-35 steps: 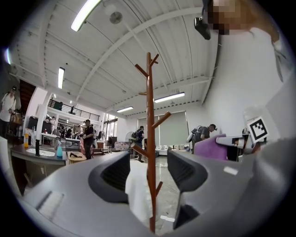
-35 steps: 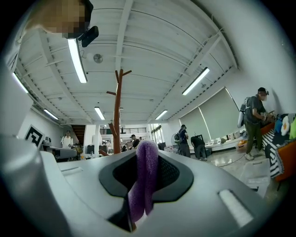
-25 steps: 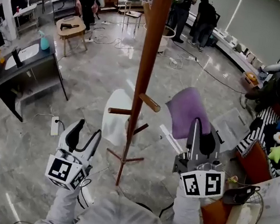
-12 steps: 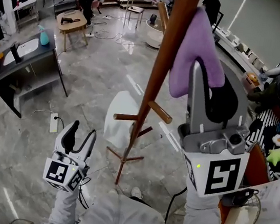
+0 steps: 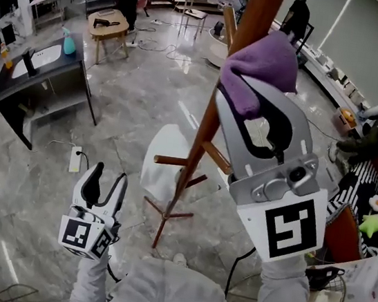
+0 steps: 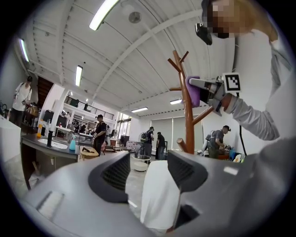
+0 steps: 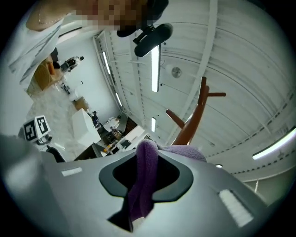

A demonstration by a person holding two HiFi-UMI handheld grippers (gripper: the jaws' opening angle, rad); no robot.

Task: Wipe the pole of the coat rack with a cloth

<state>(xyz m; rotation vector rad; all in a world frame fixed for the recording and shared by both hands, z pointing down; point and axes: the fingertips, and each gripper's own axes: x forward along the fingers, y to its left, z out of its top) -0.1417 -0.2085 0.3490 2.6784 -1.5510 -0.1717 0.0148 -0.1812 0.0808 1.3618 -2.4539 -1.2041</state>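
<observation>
Right tool (image 5: 249,106) was clamped tight on the purple cloth (image 5: 263,63) — the cloth sat bunched against the coat rack pole (image 5: 208,128), up above the side pegs (image 5: 215,156). Left tool (image 5: 106,183) hung low near the rack's foot, jaws apart, nothing in them. The rack stood on the marble floor (image 5: 45,182).

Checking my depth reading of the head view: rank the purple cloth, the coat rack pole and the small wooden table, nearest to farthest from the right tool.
1. purple cloth, gripped in the right tool.
2. pole, beside the cloth, on its left.
3. wooden table, far upper left.
</observation>
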